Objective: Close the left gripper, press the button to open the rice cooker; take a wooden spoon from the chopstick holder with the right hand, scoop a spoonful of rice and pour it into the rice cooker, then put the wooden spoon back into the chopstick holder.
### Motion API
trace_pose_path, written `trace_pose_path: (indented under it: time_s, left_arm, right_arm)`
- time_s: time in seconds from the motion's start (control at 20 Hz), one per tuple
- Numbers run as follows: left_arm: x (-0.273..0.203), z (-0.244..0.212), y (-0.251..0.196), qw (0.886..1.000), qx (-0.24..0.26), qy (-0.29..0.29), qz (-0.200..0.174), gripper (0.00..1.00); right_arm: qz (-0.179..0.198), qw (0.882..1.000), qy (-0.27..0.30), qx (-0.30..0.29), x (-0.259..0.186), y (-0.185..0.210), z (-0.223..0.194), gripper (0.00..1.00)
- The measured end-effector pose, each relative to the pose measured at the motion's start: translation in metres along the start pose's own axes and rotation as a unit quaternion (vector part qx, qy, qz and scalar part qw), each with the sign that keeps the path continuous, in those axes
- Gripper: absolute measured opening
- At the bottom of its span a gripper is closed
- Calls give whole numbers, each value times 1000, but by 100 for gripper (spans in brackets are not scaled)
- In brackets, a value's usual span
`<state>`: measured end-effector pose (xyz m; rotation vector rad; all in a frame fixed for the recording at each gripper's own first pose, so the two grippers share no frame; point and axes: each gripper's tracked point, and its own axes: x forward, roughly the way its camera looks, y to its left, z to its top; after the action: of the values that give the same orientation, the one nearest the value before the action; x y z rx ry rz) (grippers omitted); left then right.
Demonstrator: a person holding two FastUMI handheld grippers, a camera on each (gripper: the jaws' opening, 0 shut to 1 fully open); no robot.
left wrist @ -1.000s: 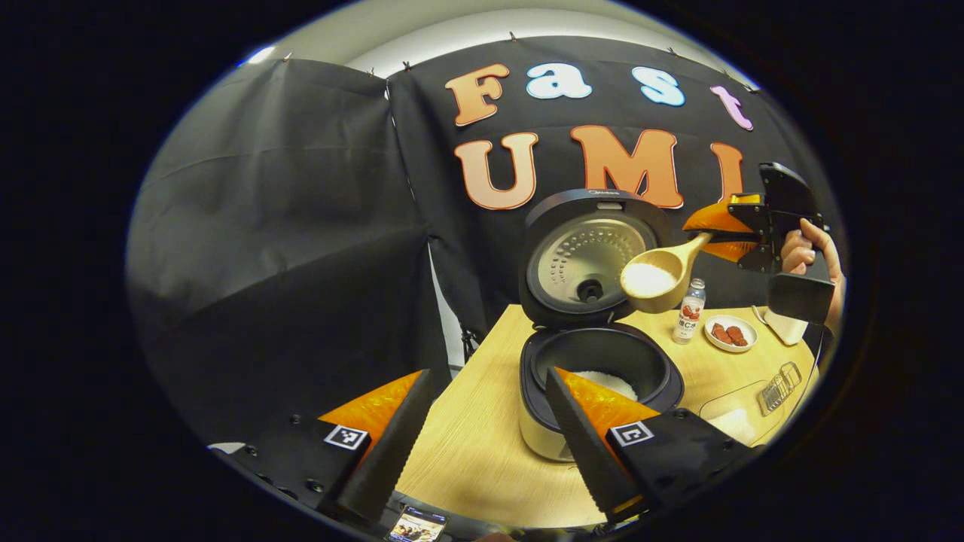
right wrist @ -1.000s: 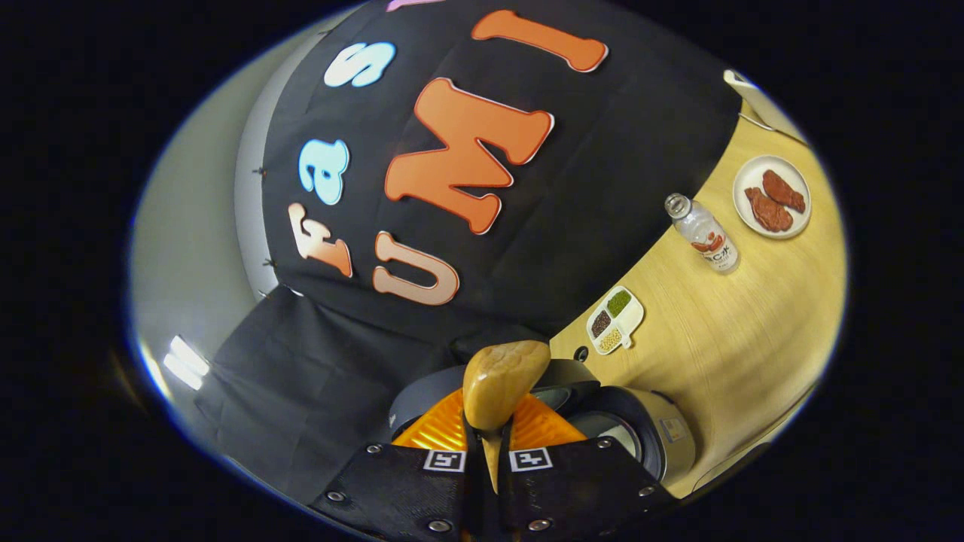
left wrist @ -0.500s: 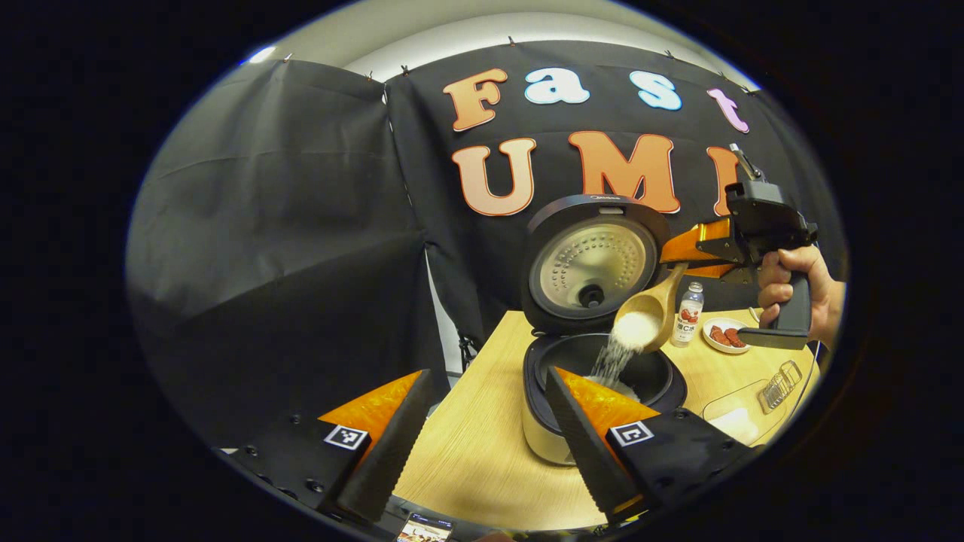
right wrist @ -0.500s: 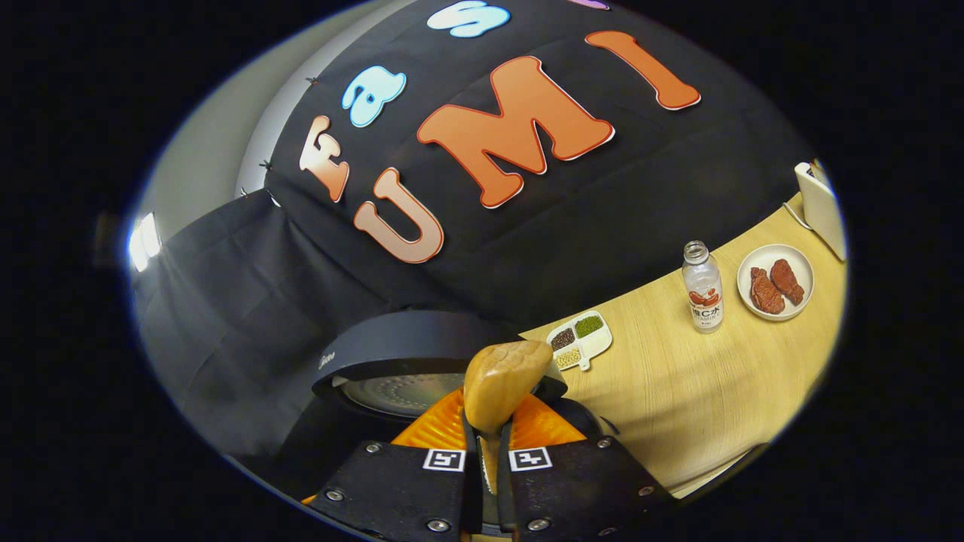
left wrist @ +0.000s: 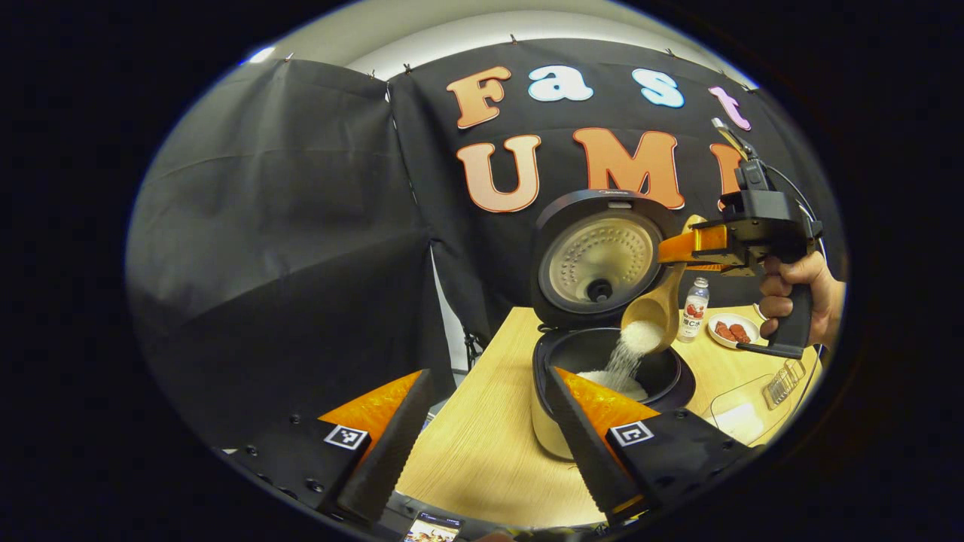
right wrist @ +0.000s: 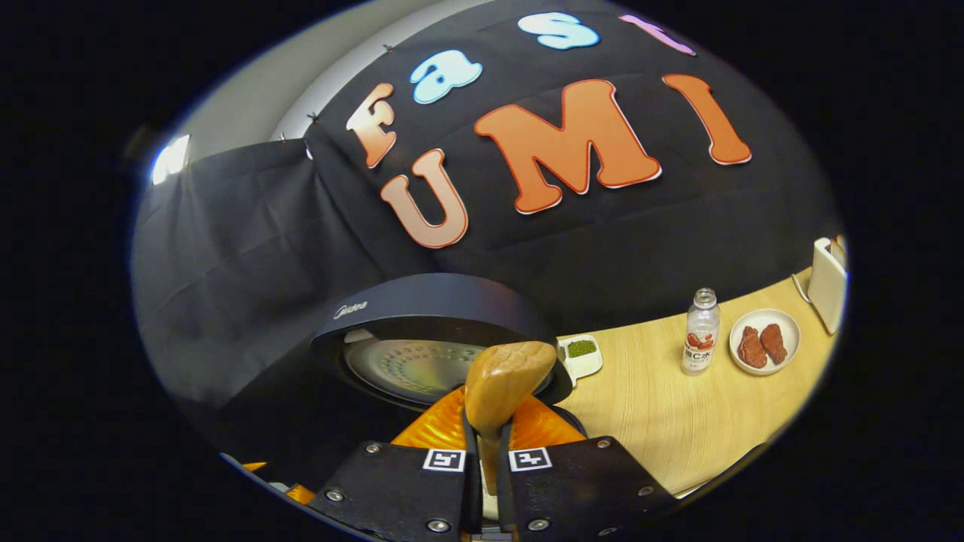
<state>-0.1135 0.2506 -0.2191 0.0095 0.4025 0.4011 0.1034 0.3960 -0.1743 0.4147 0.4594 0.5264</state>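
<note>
Wooden spoon [left wrist: 657, 305], clamped in right claw [left wrist: 697, 252], spills rice into cooker [left wrist: 610, 376]; left claw [left wrist: 482, 436] gapes.

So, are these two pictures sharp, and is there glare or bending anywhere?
Left gripper view: mostly sharp, the falling rice streaks a little, and the table edge bows. Right gripper view: a ceiling light flares white, the wooden spoon in the right claw looks soft up close.
</note>
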Motion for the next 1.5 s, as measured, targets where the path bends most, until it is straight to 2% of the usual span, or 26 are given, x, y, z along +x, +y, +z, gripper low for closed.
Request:
trace_pose_path:
  time_s: [0.15, 0.2, 0.25, 0.3, 0.4, 0.75, 0.8, 0.85, 0.9, 0.95, 1.05, 1.1, 1.2, 1.3, 1.5]
  left_arm:
    - [-3, 0, -1, 1000, -3, -2, -3, 100]
    - [-3, -1, -1, 1000, -3, -1, -3, 94]
    - [-4, -1, 0, 1000, -2, -2, -3, 94]
    - [-4, 0, 0, 1000, -2, -2, -3, 100]
    - [-5, 2, 1, 1000, -2, -4, -3, 100]
    - [-9, 3, 0, 1000, 1, -8, -2, 100]
    - [-10, 3, 1, 1000, 1, -8, 0, 95]
    - [-11, 1, 0, 1000, 1, -7, 1, 94]
    - [-12, 2, 1, 1000, 1, -7, 3, 95]
    - [-12, 2, 0, 1000, 1, -7, 3, 100]
    - [-14, 3, -5, 1000, 3, -10, 0, 100]
    - [-15, 4, -9, 1000, 5, -10, -2, 94]
    - [-15, 4, -18, 1000, 5, -10, -10, 94]
    - [-15, 4, -30, 1000, 7, -10, -20, 94]
    - [-14, 9, -58, 999, 13, -12, -41, 94]
  right_arm:
    - [8, 999, -11, -48, -3, 12, 3, 7]
    - [10, 998, -15, -63, -4, 17, 4, 7]
    - [13, 997, -18, -80, -6, 21, 4, 7]
    - [15, 995, -21, -97, -6, 25, 6, 7]
    - [24, 991, -26, -133, -8, 35, 5, 7]
    - [59, 970, -35, -235, -13, 55, -2, 7]
    - [65, 966, -36, -248, -12, 59, -1, 7]
    - [70, 961, -37, -264, -14, 61, 0, 7]
    - [73, 956, -38, -281, -15, 64, -1, 7]
    - [76, 952, -39, -295, -17, 66, -2, 7]
    - [79, 958, -42, -273, -23, 61, -1, 7]
    - [78, 965, -40, -246, -25, 53, 1, 7]
    - [65, 981, -35, -182, -32, 31, 12, 7]
    - [50, 991, -34, -121, -49, -3, 23, 7]
    - [-7, 998, -39, -54, -90, -79, 36, 7]
